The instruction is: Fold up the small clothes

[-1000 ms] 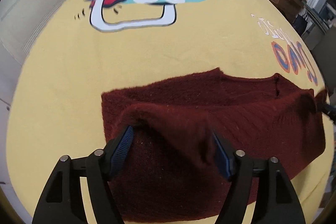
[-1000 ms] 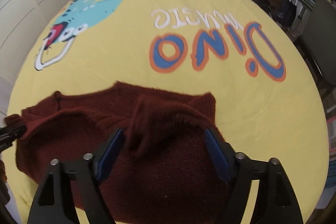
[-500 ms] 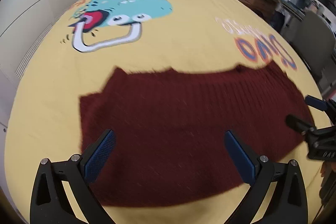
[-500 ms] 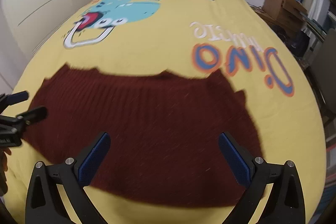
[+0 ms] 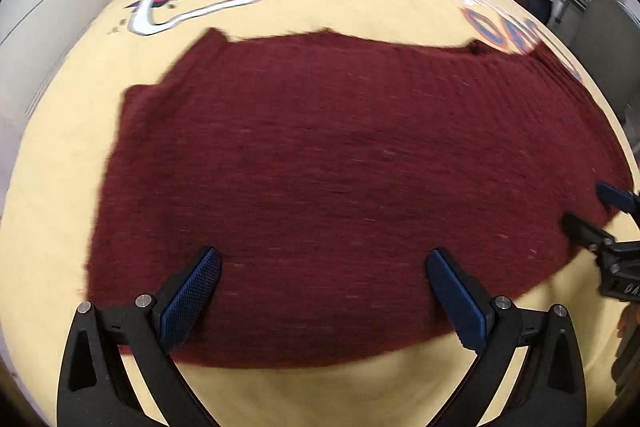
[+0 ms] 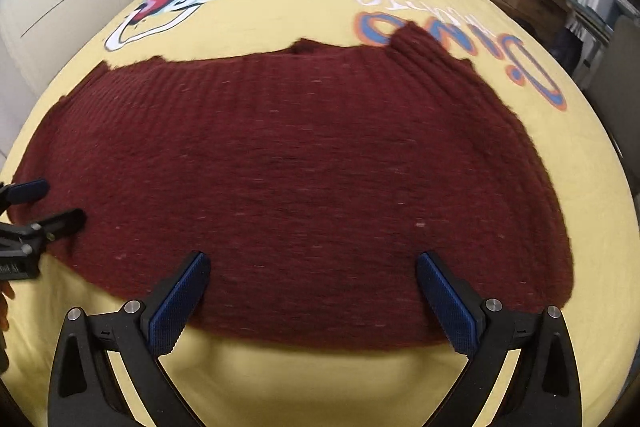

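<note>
Sweater (image 5: 340, 163), dark red knit, lies flat on my yellow bedspread (image 5: 360, 3), its long axis running side to side across the bed. My left gripper (image 5: 322, 291) and right gripper (image 6: 310, 293) hang over its near hem, jaws spread wide, nothing clamped; cloth shows between the blue pads (image 6: 178, 303).

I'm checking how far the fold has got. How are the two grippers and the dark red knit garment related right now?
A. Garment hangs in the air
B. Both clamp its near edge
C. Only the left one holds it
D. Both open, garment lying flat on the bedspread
D: the left gripper and right gripper stand wide open with nothing pinched, and the dark red knit garment lies spread on the yellow bedspread.
</note>
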A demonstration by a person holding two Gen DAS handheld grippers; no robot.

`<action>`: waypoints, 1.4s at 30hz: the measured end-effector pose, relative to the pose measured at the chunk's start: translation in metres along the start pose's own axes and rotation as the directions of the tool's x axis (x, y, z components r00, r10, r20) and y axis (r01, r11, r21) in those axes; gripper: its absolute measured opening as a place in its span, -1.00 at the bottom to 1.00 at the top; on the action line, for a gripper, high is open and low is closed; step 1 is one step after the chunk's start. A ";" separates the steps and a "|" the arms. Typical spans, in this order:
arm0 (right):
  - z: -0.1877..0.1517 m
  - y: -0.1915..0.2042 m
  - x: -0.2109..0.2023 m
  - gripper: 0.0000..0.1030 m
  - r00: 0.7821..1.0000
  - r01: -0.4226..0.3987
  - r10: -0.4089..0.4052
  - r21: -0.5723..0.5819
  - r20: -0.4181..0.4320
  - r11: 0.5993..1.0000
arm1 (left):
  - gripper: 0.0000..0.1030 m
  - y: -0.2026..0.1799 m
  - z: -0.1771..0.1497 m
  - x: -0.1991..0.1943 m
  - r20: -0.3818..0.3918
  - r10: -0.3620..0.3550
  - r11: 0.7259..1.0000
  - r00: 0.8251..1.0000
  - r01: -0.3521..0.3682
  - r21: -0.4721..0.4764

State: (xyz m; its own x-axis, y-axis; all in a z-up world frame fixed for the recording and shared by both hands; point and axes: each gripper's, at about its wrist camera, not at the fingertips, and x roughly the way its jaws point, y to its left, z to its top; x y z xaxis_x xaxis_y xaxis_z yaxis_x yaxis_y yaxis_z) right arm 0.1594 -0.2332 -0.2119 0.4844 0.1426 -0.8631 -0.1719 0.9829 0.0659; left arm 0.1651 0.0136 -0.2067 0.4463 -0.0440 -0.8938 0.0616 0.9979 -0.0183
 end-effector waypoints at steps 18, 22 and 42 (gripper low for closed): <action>-0.017 -0.056 0.009 0.99 1.000 0.008 -0.011 0.106 0.021 0.994 | 0.99 0.051 -0.020 0.008 0.027 0.019 0.999 0.999 -0.018 -0.049; -0.016 -0.055 0.008 0.99 1.000 0.018 -0.020 0.104 0.012 0.994 | 0.99 0.050 -0.023 0.005 0.034 0.027 0.998 0.999 -0.026 -0.054; -0.009 -0.037 -0.033 0.99 0.998 0.001 0.002 0.035 -0.070 0.999 | 0.98 0.073 0.011 -0.032 -0.053 -0.061 0.991 0.997 0.053 -0.126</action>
State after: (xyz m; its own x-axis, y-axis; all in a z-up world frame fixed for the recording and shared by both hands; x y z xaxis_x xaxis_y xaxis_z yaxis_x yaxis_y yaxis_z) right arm 0.1423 -0.2754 -0.1902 0.4225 0.1357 -0.8962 -0.1412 0.9865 0.0828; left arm 0.1655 0.0870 -0.1743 0.3935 -0.1018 -0.9137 -0.0280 0.9921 -0.1225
